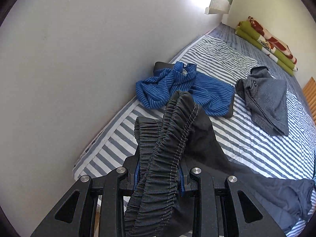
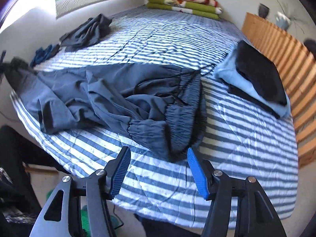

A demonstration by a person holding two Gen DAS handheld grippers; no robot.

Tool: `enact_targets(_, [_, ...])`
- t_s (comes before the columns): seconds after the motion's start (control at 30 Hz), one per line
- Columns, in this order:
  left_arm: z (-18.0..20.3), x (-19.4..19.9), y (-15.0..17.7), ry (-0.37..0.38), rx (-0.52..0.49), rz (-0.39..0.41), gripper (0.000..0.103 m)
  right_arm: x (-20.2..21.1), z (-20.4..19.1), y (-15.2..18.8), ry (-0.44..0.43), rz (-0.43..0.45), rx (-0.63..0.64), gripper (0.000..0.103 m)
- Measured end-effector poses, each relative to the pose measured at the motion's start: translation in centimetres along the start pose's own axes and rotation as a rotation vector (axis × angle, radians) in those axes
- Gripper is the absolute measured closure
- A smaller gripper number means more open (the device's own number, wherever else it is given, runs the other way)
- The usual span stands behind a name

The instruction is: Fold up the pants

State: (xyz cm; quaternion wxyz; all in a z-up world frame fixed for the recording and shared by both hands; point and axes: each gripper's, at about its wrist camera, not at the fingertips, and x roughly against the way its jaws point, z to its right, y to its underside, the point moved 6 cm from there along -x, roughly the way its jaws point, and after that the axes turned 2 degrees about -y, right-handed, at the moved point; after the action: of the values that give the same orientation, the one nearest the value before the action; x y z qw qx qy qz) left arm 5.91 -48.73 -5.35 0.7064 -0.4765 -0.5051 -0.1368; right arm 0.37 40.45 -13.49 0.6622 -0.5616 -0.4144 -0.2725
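Observation:
Dark grey pants (image 2: 98,94) lie crumpled across the striped bed (image 2: 237,138), their elastic waistband (image 2: 183,114) with a black drawstring at the near end. My right gripper (image 2: 158,152) is open, its blue pads on either side of the waistband's near edge, just above the cover. In the left wrist view my left gripper (image 1: 160,175) is shut on a gathered elastic band (image 1: 167,138) of the pants (image 1: 276,193) and holds it raised off the bed (image 1: 246,138). The rest of the cloth trails down to the right.
A blue striped garment (image 1: 177,90) and a grey garment (image 1: 266,102) lie by the wall (image 1: 59,59). A folded black and light-blue stack (image 2: 256,79) sits near the wooden slatted rail (image 2: 286,59). A folded green blanket (image 2: 183,2) lies at the far end.

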Motion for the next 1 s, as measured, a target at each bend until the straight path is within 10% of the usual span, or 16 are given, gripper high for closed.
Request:
enact_targets(0.1, [0.2,0.3,-0.5,-0.015,-0.008,-0.005,0.073,-1.8,-0.8,-0.8,0.000,-0.021,0.052,0.089])
enact_targets(0.37, [0.7,-1.0,-1.0,-0.050,-0.022,-0.032,0.073,2.5,5.7,-10.7,-0.063,0.156,-0.165,0.096])
enact_targets(0.6, [1.0,-1.7,-0.9,-0.058,-0.035,-0.048,0.073,-9.1,11.1,-14.7,0.151,-0.106,-0.179,0.081])
enact_targets(0.77, [0.9,-1.9,-0.7,-0.044,-0.015,-0.046,0.073,-6.6,12.2,-10.2,0.036,-0.053,-0.325,0.045])
enact_targets(1.0, [1.9,-2.0,-0.1,-0.028,-0.017,-0.047,0.073,-8.3,10.3,-7.2,-0.028,-0.052,-0.348,0.035])
